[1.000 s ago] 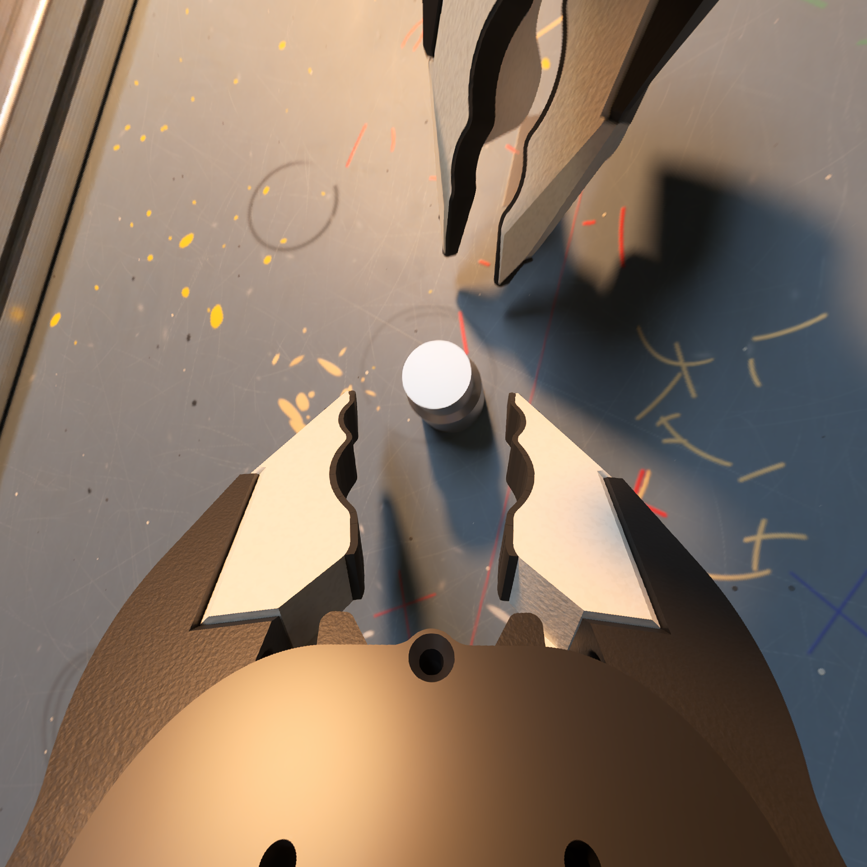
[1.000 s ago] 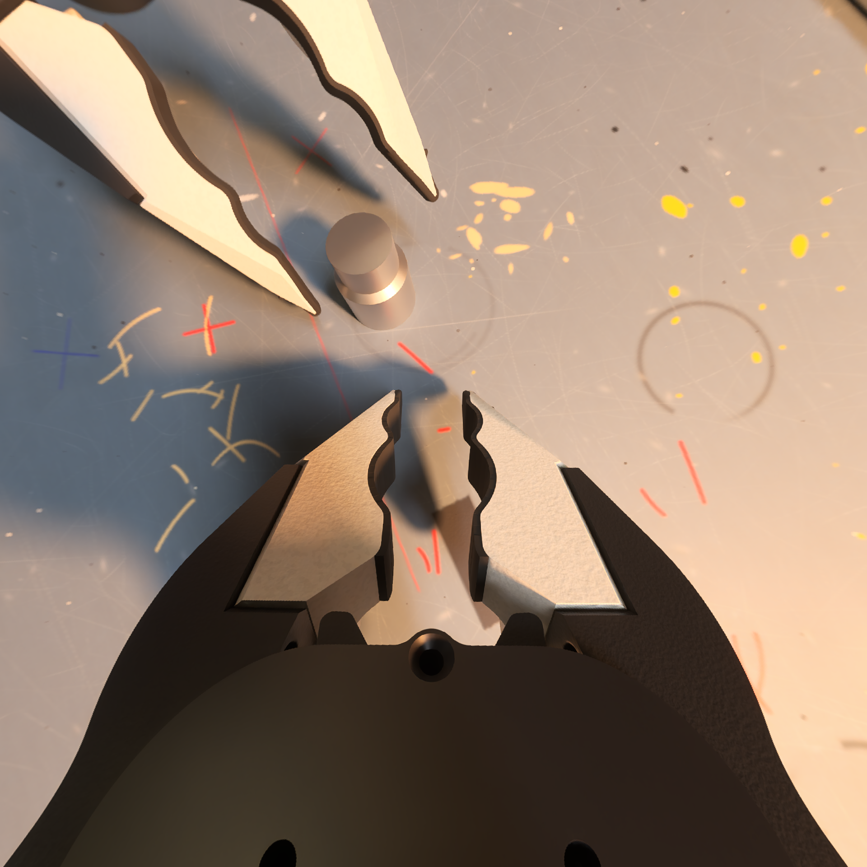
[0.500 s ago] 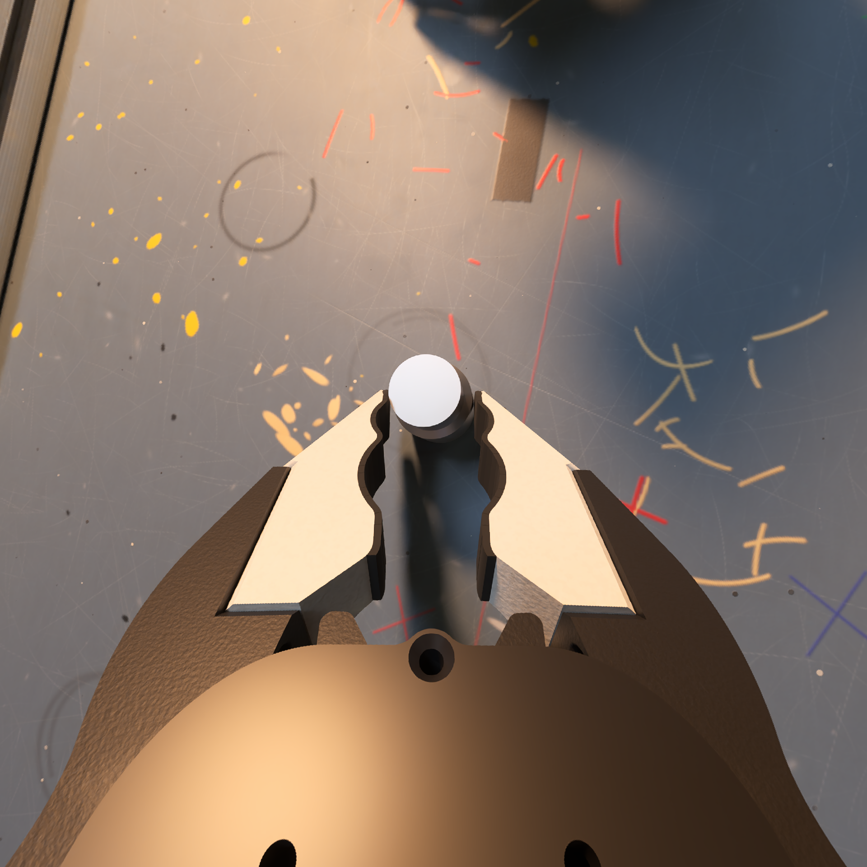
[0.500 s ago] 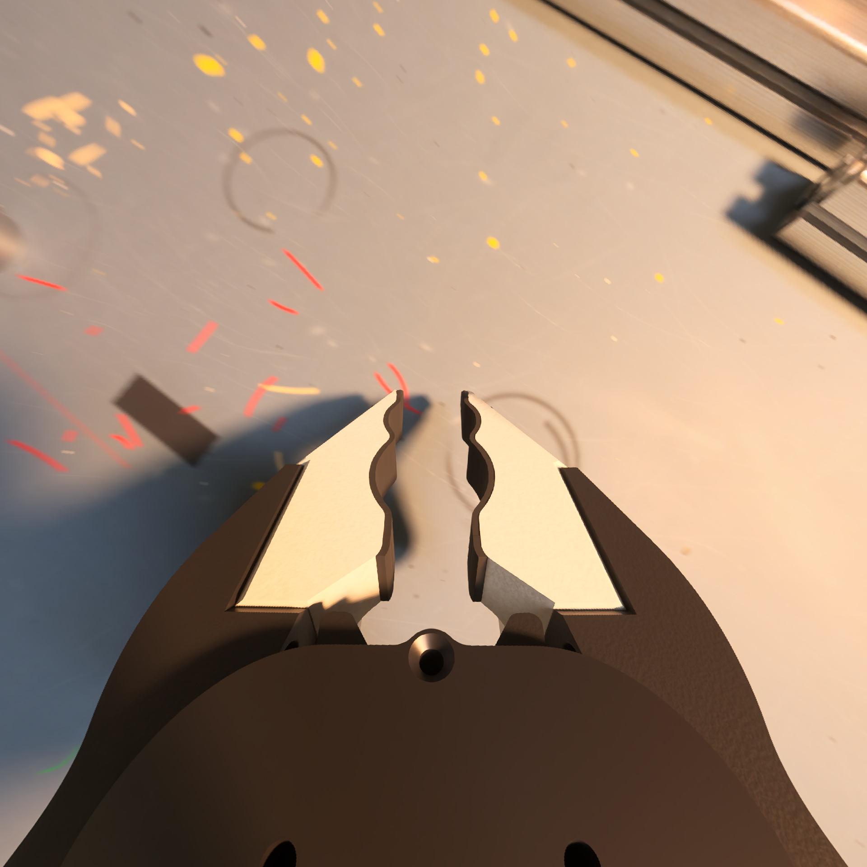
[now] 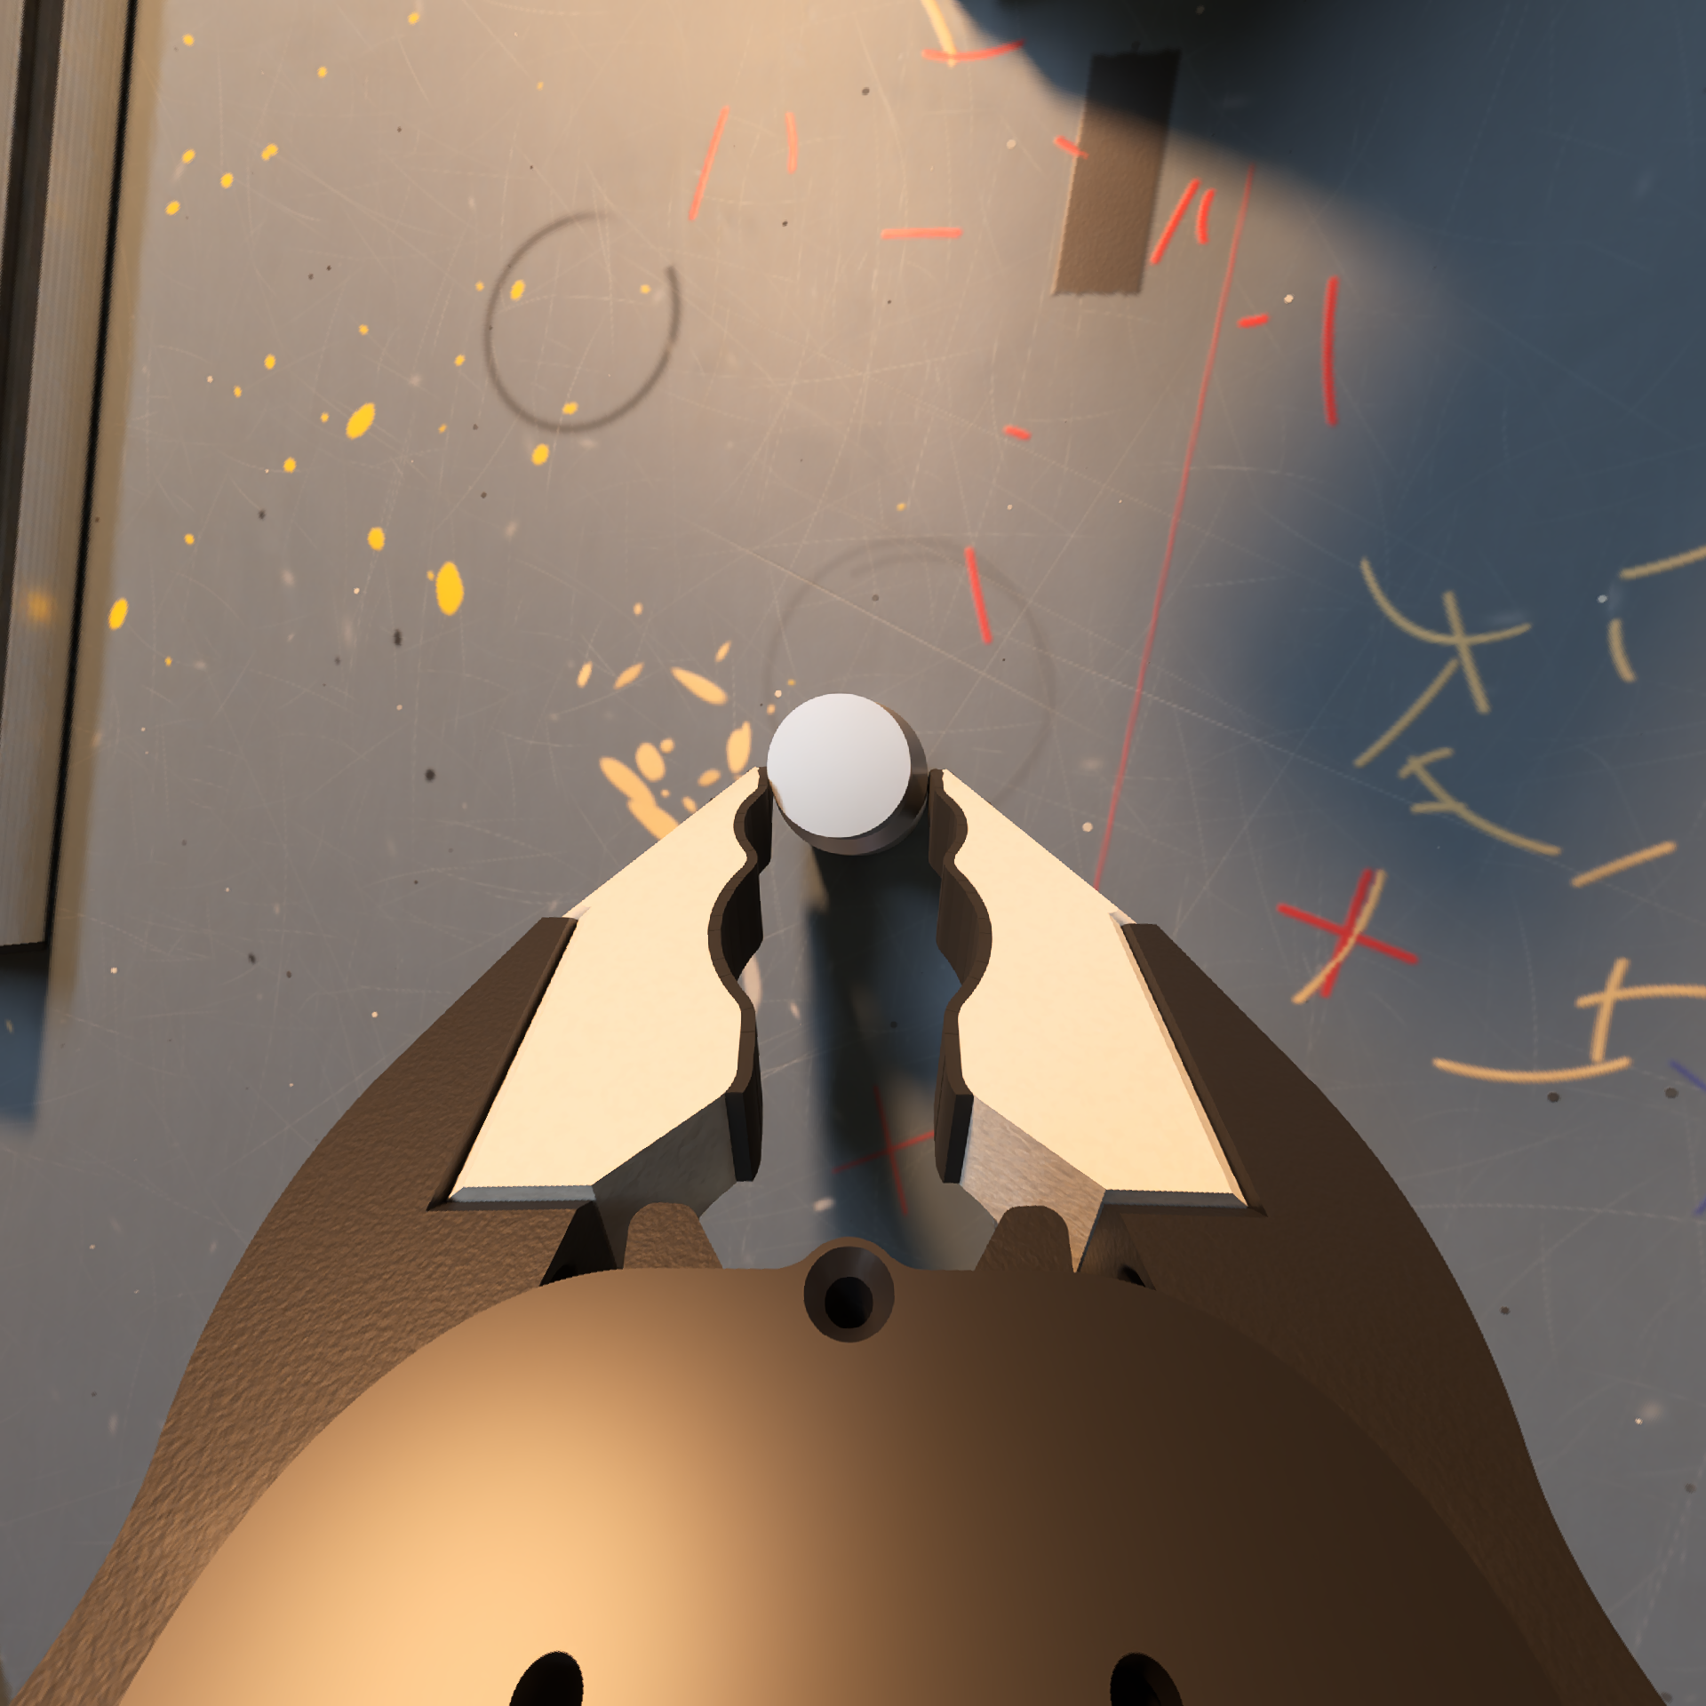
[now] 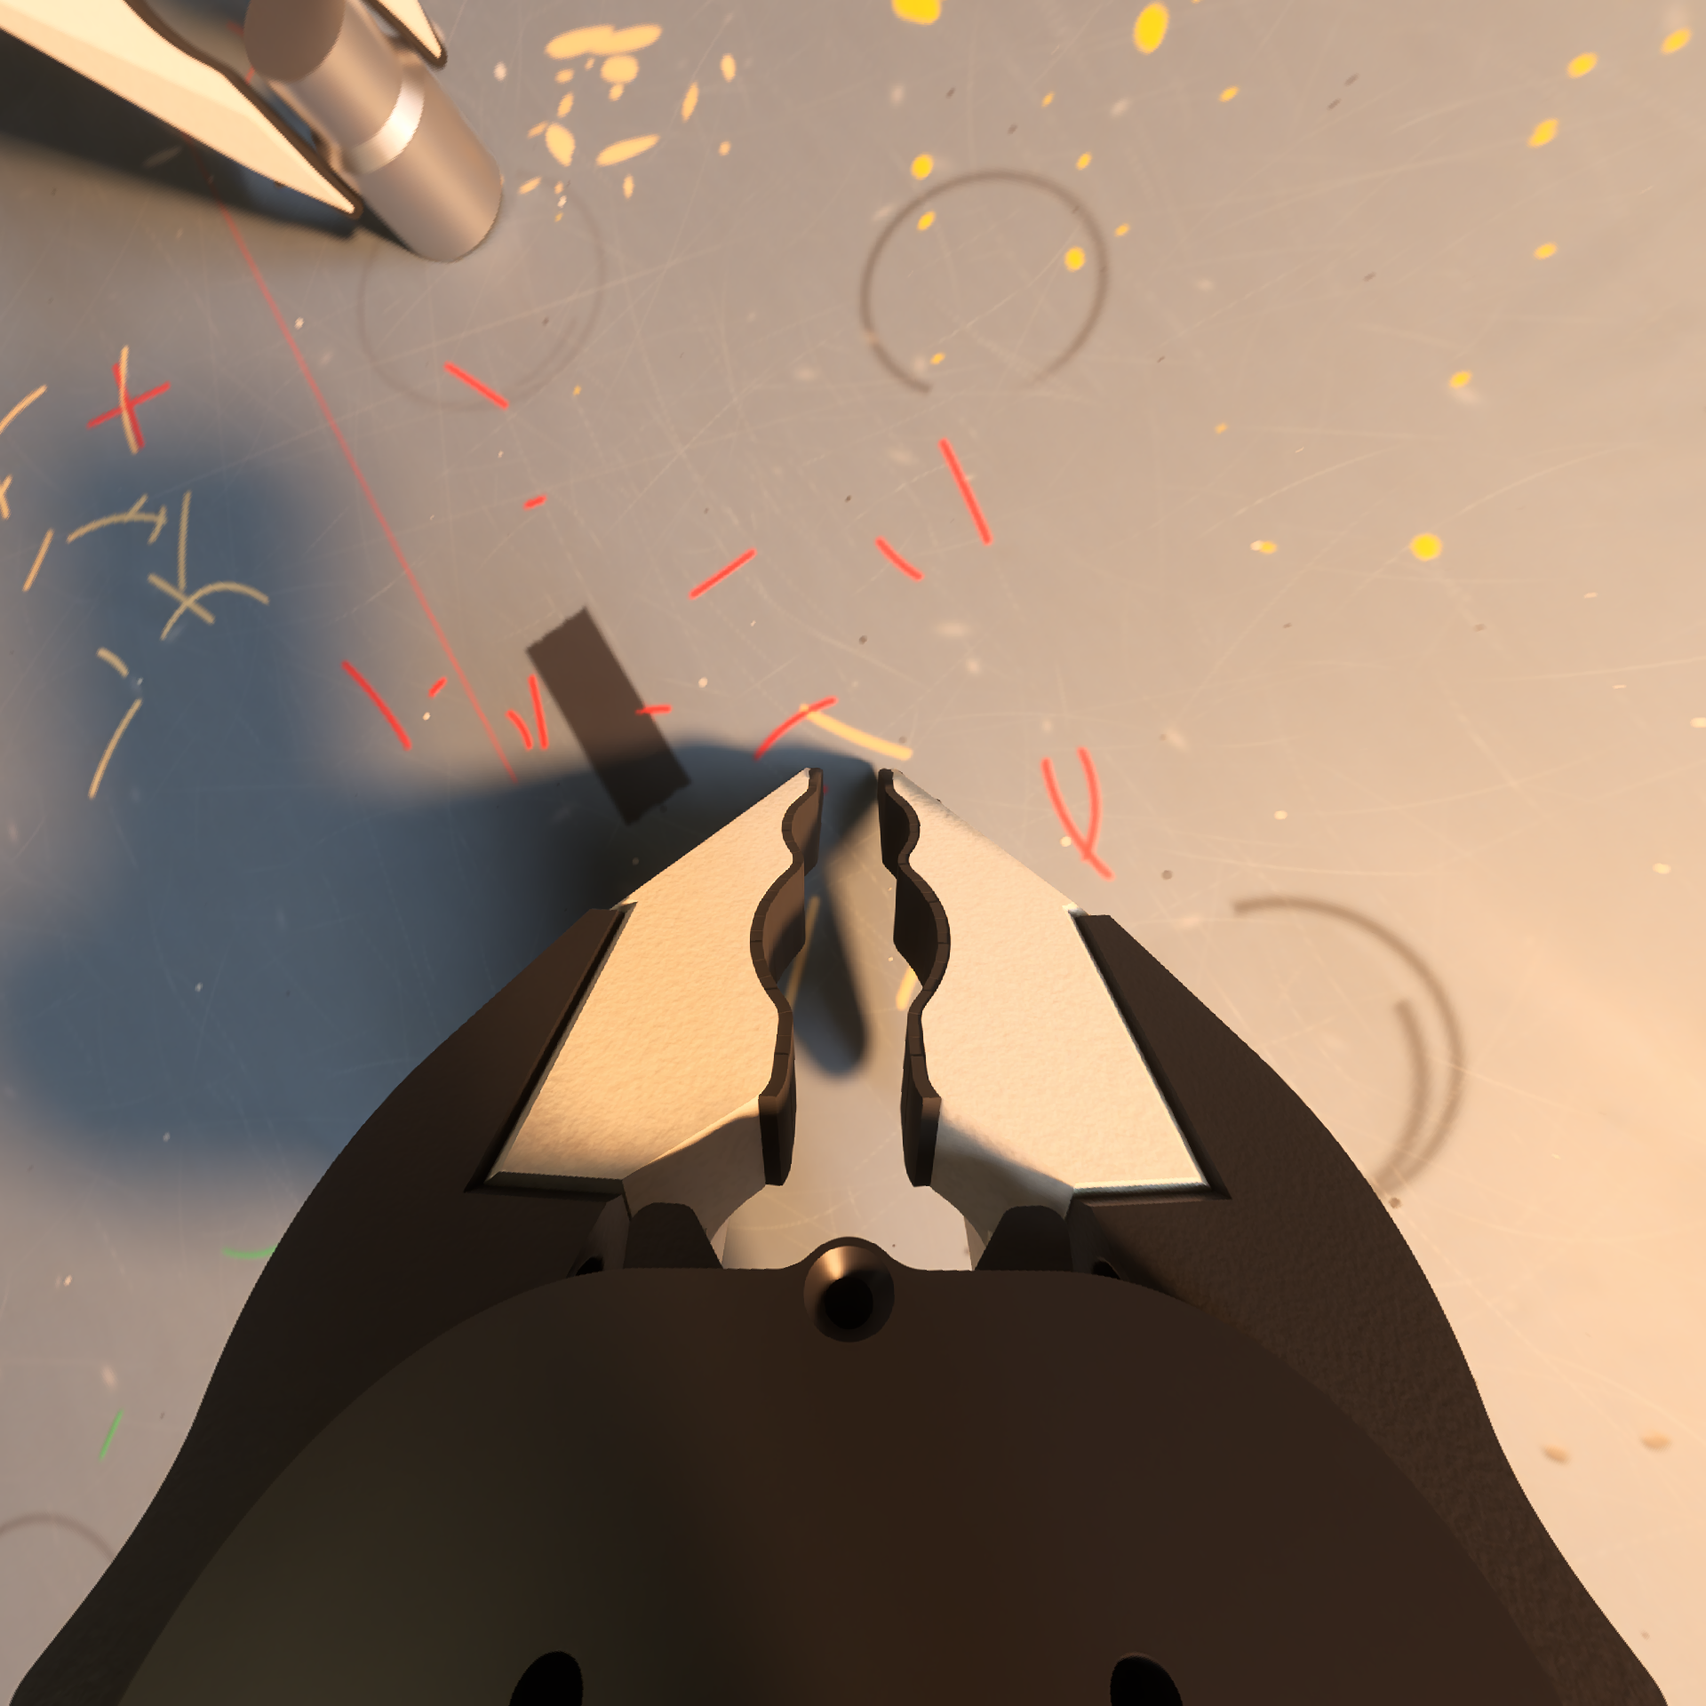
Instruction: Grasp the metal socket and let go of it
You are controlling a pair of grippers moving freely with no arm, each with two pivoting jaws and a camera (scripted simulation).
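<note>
The left tongs (image 5: 845, 785) are closed on the upright metal socket (image 5: 838, 764) standing on the bench (image 5: 831, 388), so the grasp looks made and release comes next, while the right tongs (image 6: 847, 785), narrowly parted and empty, hang well apart from the socket.

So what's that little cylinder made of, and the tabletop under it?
The metal socket looks like brushed steel or aluminium: silvery grey, a bright polished band round its middle, a flat pale top. The left hand-held gripper has it between its fingertips. The tabletop seems a hard, matte grey sheet, perhaps painted metal or laminate; fine scratches, paint flecks and ring marks suggest wear.
</note>
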